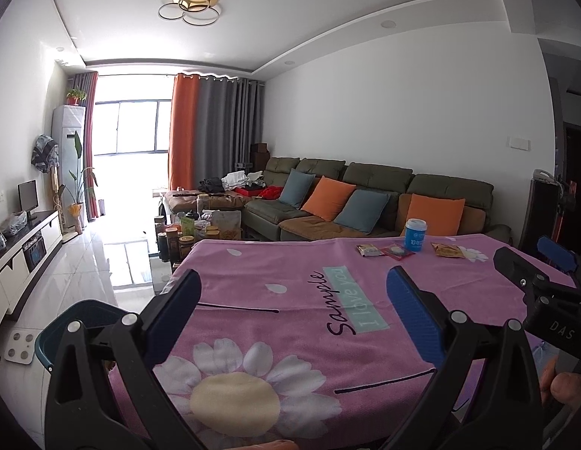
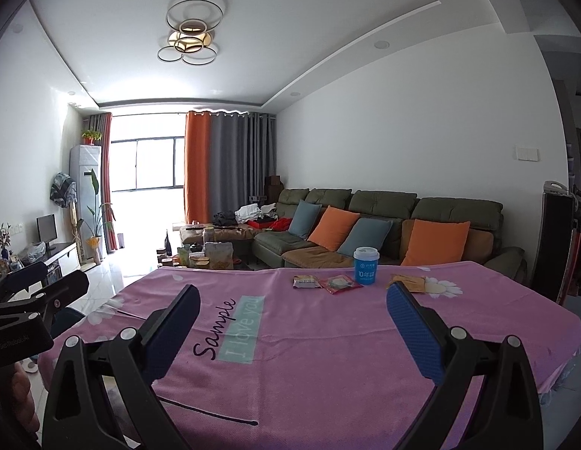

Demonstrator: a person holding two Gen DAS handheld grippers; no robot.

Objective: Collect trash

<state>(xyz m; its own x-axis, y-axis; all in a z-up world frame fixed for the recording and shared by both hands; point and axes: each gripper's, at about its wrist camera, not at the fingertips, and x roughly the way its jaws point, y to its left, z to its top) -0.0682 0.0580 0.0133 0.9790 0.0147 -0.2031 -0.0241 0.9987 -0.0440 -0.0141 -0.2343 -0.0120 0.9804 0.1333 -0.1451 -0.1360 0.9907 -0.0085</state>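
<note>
A pink flowered cloth covers the table [image 1: 275,262] [image 2: 328,337]. Near its far edge stand a blue paper cup [image 1: 415,235] [image 2: 365,265], a brown wrapper [image 1: 368,250] [image 2: 306,282], a red wrapper [image 1: 396,252] [image 2: 341,284] and a yellow-brown wrapper [image 1: 448,251] [image 2: 410,283]. My left gripper [image 1: 292,283] [image 2: 46,281] hovers open and empty over the table's near left part. Beside it, over the near side, my right gripper [image 2: 293,292] [image 1: 534,258] is also open and empty. Both are well short of the trash.
A teal bin [image 1: 84,315] sits on the floor by the table's left corner, with a white scale [image 1: 20,345] next to it. Behind the table are a green sofa [image 1: 365,202] with cushions and a cluttered coffee table [image 1: 193,228]. A TV cabinet [image 1: 24,258] lines the left wall.
</note>
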